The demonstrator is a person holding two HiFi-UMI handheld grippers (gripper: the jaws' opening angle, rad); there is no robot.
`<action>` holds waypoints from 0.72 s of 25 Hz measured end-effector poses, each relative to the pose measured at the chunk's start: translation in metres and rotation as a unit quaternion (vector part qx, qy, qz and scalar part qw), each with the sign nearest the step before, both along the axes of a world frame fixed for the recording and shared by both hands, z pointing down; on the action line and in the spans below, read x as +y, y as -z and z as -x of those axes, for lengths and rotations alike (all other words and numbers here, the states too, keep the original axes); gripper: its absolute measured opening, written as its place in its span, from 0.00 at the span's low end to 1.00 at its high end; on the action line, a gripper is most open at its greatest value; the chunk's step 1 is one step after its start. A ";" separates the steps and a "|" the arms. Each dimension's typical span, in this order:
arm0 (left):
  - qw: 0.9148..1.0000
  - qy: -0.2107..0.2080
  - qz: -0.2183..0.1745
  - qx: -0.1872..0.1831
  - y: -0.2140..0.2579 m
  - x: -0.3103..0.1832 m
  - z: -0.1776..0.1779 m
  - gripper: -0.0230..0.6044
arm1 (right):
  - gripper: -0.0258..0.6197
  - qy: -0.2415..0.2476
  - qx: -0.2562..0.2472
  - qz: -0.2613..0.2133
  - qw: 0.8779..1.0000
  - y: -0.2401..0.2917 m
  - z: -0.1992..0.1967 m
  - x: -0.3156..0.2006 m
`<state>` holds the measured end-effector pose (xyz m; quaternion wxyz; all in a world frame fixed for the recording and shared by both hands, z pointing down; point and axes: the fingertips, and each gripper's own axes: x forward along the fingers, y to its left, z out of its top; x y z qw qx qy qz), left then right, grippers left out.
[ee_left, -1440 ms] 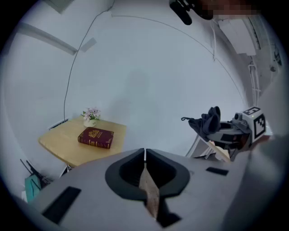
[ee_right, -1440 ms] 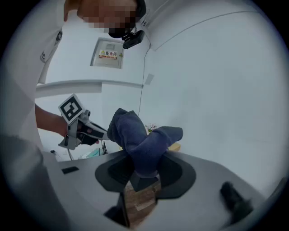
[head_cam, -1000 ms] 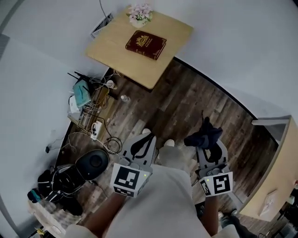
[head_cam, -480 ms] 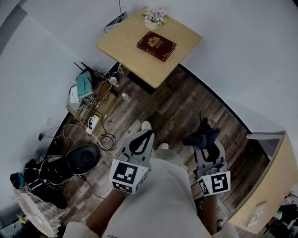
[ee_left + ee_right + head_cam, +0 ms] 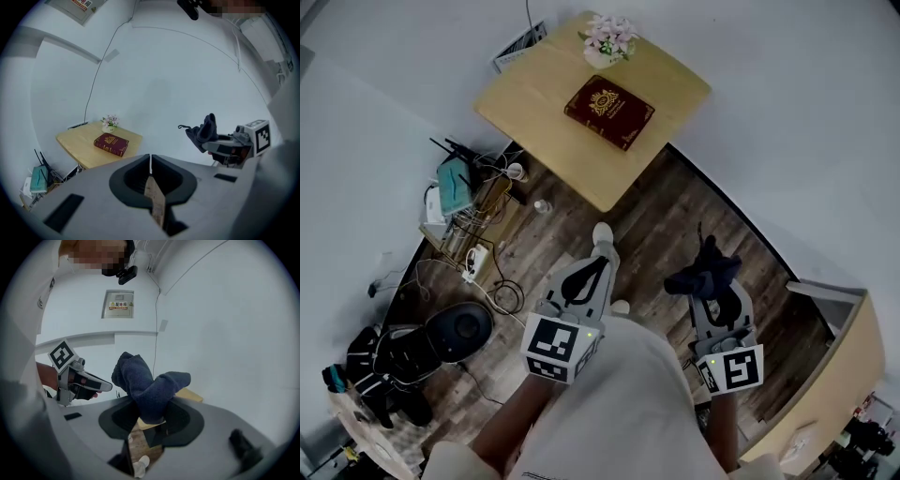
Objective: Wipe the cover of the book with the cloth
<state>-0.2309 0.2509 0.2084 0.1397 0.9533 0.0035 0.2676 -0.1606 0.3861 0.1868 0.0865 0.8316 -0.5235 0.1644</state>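
Maroon hardback book (image 5: 609, 111) on counter (image 5: 539, 127): looks stiff, steady under wiping. Clamps soft, limp cloth (image 5: 145, 385) in right claw (image 5: 149, 420); left claw (image 5: 150, 161) pressed together, empty.

Bare tabletop (image 5: 542, 94) flanks the book (image 5: 609, 99); flowers (image 5: 609, 36) stand behind.

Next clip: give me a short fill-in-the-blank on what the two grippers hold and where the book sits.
1. The right gripper is shut on a dark blue ___.
2. The left gripper has its jaws together and holds ___.
3. The book lies closed on a wooden ___.
4. Beside the book stands a small pot of ___.

Missing words: cloth; nothing; table; flowers.
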 end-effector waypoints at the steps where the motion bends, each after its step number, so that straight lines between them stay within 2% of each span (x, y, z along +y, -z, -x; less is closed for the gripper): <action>1: 1.000 -0.001 0.004 -0.003 -0.002 -0.012 -0.017 0.07 | 0.27 0.002 0.002 0.008 1.000 0.000 -0.015 -0.011; 5: 1.000 0.006 0.014 -0.002 -0.001 -0.067 -0.084 0.07 | 0.27 0.015 0.002 0.034 0.999 0.002 -0.076 -0.061; 9: 1.000 0.013 0.024 0.001 -0.003 -0.111 -0.135 0.07 | 0.27 0.036 0.017 0.057 0.998 0.003 -0.127 -0.108; 13: 0.999 0.026 0.028 0.002 -0.005 -0.144 -0.166 0.07 | 0.27 0.067 0.034 0.073 0.994 0.002 -0.164 -0.149; 18: 0.998 0.055 0.023 -0.001 -0.011 -0.165 -0.184 0.07 | 0.27 0.103 0.028 0.076 0.991 -0.006 -0.196 -0.183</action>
